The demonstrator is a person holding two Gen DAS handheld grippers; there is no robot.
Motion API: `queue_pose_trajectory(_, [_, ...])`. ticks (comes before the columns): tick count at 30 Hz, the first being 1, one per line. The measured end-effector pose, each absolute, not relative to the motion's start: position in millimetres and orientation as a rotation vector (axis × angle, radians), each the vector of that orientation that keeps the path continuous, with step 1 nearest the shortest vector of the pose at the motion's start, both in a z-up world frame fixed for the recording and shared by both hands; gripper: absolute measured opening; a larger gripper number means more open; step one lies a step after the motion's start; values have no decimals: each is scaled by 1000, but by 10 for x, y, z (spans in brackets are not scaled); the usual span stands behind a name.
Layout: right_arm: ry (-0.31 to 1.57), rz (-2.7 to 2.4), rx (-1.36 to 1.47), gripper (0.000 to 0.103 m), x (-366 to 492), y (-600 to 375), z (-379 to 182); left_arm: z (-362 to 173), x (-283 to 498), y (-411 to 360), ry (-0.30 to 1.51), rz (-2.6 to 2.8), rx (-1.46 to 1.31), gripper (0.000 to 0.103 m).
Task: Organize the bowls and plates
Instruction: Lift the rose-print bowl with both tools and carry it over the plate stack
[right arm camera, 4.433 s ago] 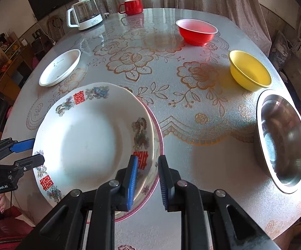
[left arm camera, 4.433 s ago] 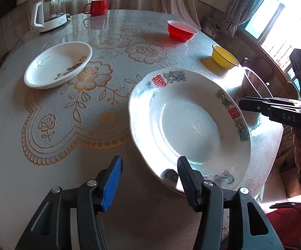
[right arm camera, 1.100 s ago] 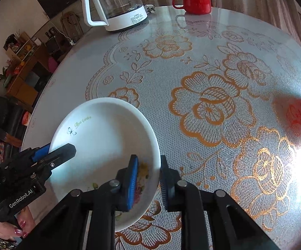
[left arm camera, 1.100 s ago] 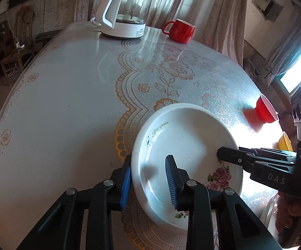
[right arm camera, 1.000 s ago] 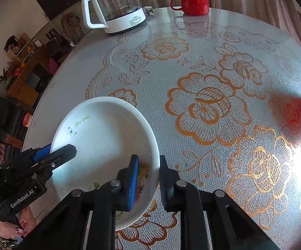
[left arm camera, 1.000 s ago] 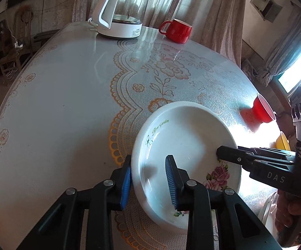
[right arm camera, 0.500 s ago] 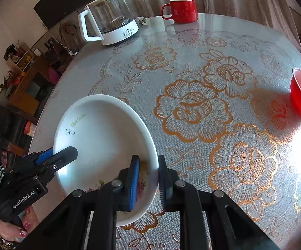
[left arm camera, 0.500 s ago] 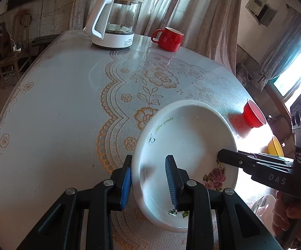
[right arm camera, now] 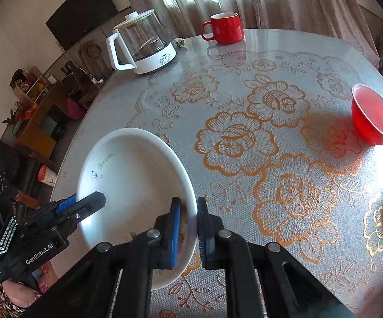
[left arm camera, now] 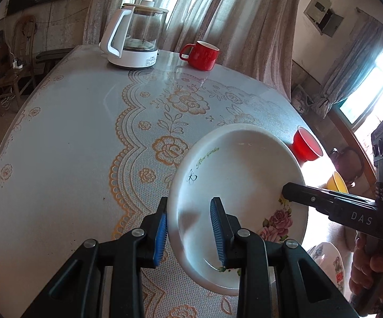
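Note:
A white rose-patterned plate (left arm camera: 239,175) is held tilted above the table by both grippers. My left gripper (left arm camera: 188,225) is shut on its near-left rim. My right gripper (right arm camera: 188,228) is shut on the opposite rim, and its black fingers (left arm camera: 310,198) show at the plate's right edge in the left wrist view. The plate also shows in the right wrist view (right arm camera: 133,175). A red bowl (right arm camera: 374,114) and a yellow bowl (left arm camera: 337,182) sit on the table to the right. Part of a big patterned plate (left arm camera: 329,259) shows low on the right.
A glass kettle (left arm camera: 135,39) and a red mug (left arm camera: 202,55) stand at the table's far edge. The round table (left arm camera: 72,145) has a gold floral cloth. Curtains hang behind; a shelf and chair stand off to the left.
Both grippers have lifted the white plate higher off the table and carried it toward the right; the bowls and the big plate's edge come further into view.

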State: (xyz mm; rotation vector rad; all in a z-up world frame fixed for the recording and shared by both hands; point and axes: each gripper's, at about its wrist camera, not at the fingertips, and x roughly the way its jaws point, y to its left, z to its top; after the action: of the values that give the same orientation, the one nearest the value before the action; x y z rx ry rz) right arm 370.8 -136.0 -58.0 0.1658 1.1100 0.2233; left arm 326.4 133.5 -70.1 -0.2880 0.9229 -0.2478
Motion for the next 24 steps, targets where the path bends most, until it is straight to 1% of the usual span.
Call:
queue_pose_trajectory(10, [1055,217,183,11,3493,-1515,-292,-477,3076,1145,892,-311,-290,31])
queue_pose_trajectory(24, [1027,146,246,11,2731,-1932,-62,-336,2637,614,906,-423,-252,31])
